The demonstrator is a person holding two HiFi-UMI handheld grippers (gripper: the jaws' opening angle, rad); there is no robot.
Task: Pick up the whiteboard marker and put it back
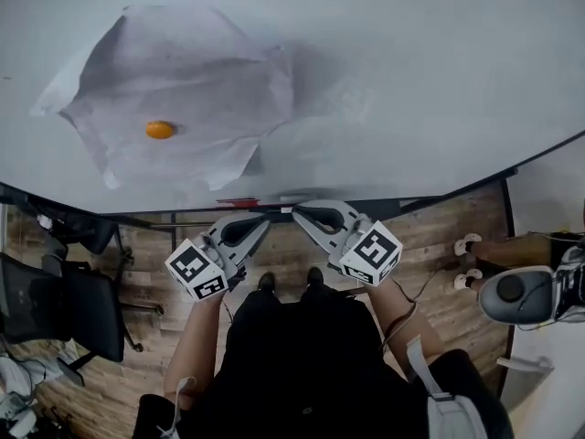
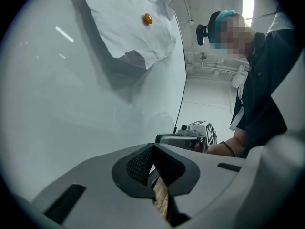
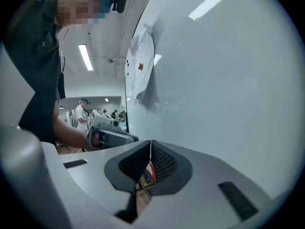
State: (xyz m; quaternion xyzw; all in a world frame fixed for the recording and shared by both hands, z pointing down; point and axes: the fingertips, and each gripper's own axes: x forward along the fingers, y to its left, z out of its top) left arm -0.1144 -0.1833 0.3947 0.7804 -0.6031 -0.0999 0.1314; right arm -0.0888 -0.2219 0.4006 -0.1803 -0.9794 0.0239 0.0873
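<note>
Hovering tip to tip at the lower edge of the whiteboard point(image 1: 411, 80), left claw point(image 1: 263, 219) and right claw point(image 1: 295, 211) are both closed on nothing.

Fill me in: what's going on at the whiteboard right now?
A person stands at a whiteboard with a gripper in each hand. The left gripper and right gripper are both shut and empty, their tips close together by the board's bottom ledge. A thin red item, possibly the marker, lies on that ledge, untouched. An orange magnet pins a crumpled paper sheet higher up.
</note>
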